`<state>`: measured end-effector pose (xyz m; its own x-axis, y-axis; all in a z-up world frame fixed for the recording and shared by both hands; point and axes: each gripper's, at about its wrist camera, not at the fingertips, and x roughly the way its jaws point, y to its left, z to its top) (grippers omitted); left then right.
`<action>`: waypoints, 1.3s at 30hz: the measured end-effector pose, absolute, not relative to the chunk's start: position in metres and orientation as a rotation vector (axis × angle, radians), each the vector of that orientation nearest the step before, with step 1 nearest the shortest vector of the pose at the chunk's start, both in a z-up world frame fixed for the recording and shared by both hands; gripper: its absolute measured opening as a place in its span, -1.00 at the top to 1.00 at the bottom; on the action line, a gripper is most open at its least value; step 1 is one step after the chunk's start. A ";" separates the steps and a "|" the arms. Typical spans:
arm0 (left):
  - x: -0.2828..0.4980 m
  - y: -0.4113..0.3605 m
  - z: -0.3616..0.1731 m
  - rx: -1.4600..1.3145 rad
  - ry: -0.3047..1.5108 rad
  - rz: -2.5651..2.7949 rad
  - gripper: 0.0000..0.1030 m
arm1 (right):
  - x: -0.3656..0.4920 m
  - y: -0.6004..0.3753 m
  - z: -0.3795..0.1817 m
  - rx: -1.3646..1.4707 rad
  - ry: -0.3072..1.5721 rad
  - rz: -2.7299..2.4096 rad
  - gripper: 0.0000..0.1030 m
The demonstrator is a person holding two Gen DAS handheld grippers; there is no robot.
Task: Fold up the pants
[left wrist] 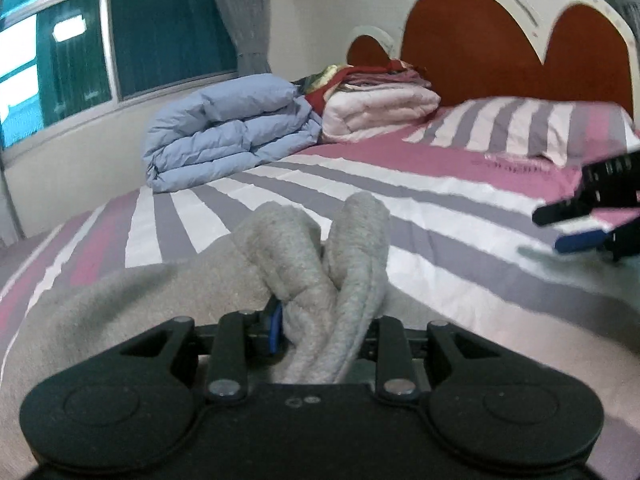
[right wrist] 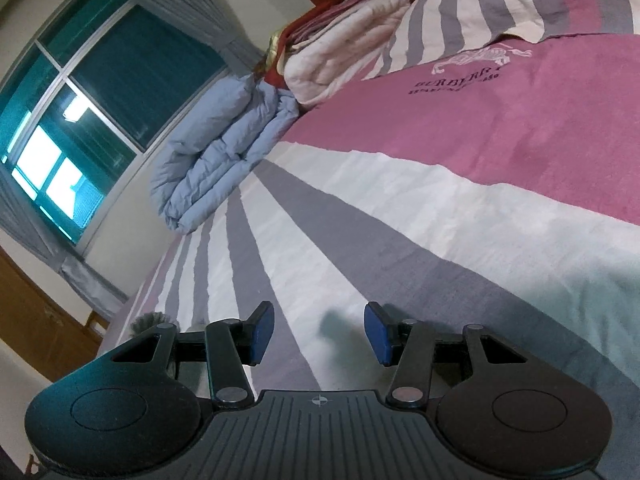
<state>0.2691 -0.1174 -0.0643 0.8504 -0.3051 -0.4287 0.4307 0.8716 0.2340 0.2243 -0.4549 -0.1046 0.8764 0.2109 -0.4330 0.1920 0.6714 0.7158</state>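
Grey fleece pants (left wrist: 312,264) fill the lower part of the left wrist view, and a thick bunched fold of them rises between the fingers. My left gripper (left wrist: 316,320) is shut on that fold; only one blue pad (left wrist: 275,326) shows beside the cloth. The rest of the pants spreads low over the striped bed sheet (left wrist: 400,184). My right gripper (right wrist: 319,334) stands open above the sheet with nothing between its blue pads (right wrist: 376,334). It also shows at the right edge of the left wrist view as a blurred right gripper (left wrist: 568,228). A bit of grey cloth (right wrist: 150,322) peeks out at its left.
A folded blue duvet (left wrist: 224,136) and a stack of folded pink and red bedding (left wrist: 376,100) lie at the far side of the bed. A striped pillow (left wrist: 532,124) rests against the red-brown headboard (left wrist: 480,52). A window (left wrist: 120,40) with grey curtains is at the left.
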 end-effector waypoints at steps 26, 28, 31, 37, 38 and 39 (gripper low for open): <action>0.224 -0.096 -0.034 0.369 0.334 -0.356 -0.32 | 0.221 -0.410 -0.092 0.680 0.520 0.056 -0.10; 0.221 -0.079 -0.030 0.369 0.324 -0.323 -0.32 | 0.220 -0.399 -0.088 0.663 0.504 0.093 -0.10; 0.216 -0.034 -0.026 0.332 0.312 -0.228 -0.35 | 0.218 -0.386 -0.079 0.686 0.455 0.209 -0.10; 0.217 0.069 -0.040 0.127 0.365 0.043 -0.36 | 0.225 -0.349 -0.060 0.739 0.420 0.445 -0.10; 0.214 0.080 -0.044 0.080 0.365 0.077 -0.37 | 0.230 -0.342 -0.060 0.734 0.441 0.458 -0.10; 0.211 0.089 -0.048 0.034 0.368 0.100 -0.37 | 0.237 -0.334 -0.061 0.722 0.473 0.456 -0.10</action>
